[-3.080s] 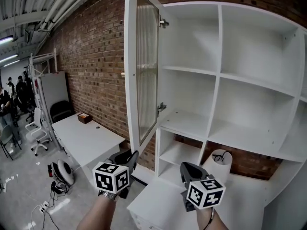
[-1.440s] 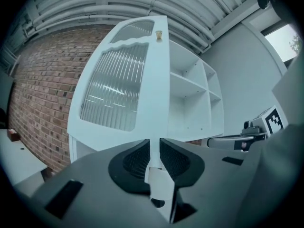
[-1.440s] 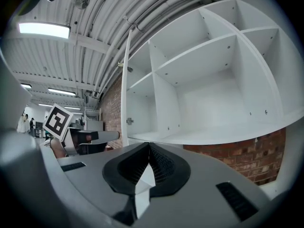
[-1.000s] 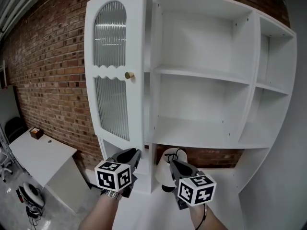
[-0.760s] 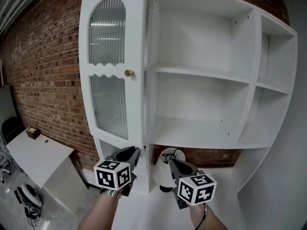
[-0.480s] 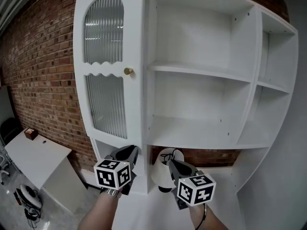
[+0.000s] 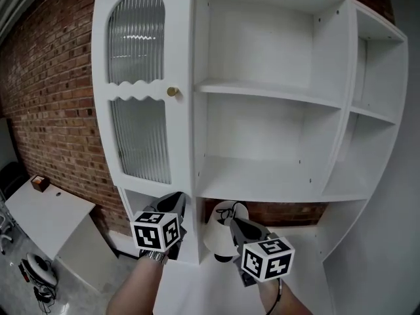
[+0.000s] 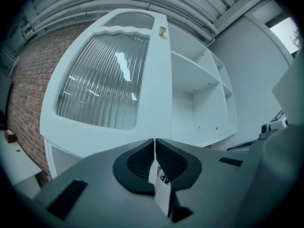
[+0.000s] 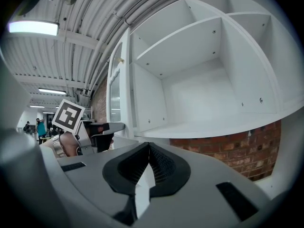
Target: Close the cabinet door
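The white cabinet door (image 7: 144,97), with ribbed glass panes and a brass knob (image 7: 172,92), faces me at the left of the open shelves (image 7: 269,94). Its knob edge lies close along the cabinet's upright; I cannot tell if it is fully flush. My left gripper (image 7: 176,205) sits low at the door's bottom right corner, its jaws closing with nothing between them. In the left gripper view the door (image 8: 109,80) and knob (image 8: 162,31) rise just beyond the left gripper (image 8: 155,144). My right gripper (image 7: 236,223) is shut and empty, and the right gripper (image 9: 148,148) points at the shelves.
A white lampshade-like object with a black cord (image 7: 220,231) stands under the lowest shelf, between the grippers. A brick wall (image 7: 46,97) runs off to the left, with a white desk (image 7: 46,212) below it. In the right gripper view the left gripper's marker cube (image 9: 69,116) shows at the left.
The door has swung rightward toward the cabinet front and now shows more of its glass face. Both grippers stay low beneath it, shifting only slightly.
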A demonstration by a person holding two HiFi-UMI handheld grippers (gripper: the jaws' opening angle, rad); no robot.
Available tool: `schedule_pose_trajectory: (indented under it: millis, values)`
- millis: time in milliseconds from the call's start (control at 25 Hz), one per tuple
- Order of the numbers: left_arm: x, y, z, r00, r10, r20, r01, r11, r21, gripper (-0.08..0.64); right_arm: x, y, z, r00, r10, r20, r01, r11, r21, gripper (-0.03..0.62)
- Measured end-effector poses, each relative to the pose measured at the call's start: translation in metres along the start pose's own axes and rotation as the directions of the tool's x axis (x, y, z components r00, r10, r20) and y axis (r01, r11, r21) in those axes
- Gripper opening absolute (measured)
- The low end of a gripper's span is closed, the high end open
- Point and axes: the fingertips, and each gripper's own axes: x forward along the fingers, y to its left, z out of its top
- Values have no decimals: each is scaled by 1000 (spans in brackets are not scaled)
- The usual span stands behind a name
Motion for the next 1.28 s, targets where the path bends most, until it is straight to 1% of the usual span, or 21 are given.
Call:
schedule_pose_trajectory:
  millis: [480,720,920,1160,1280]
  values:
    - [21,8,1,999,37,-6,-37,999,2,11,-10,-16,-1,1000,-22,-3,22,1000,10,26]
    - [23,9,1,999,46,-6,-46,999,5,9,-12,-22,-4,1000,-25,-11,25,999,20,26]
    - [24,9,1,998,57,-19,-57,998,5,9,-16,-19,-2,1000,-12,-5,12,1000,19,26]
    - [25,7,-3,995,78,-62,-76,997,25,9,-33,-12,2,1000,6,8,-6,1000,3,26]
    - [19,2,-2,994,85,-62,-84,996,26,9,-44,-13,7,1000,14,13,-14,1000,-6,26]
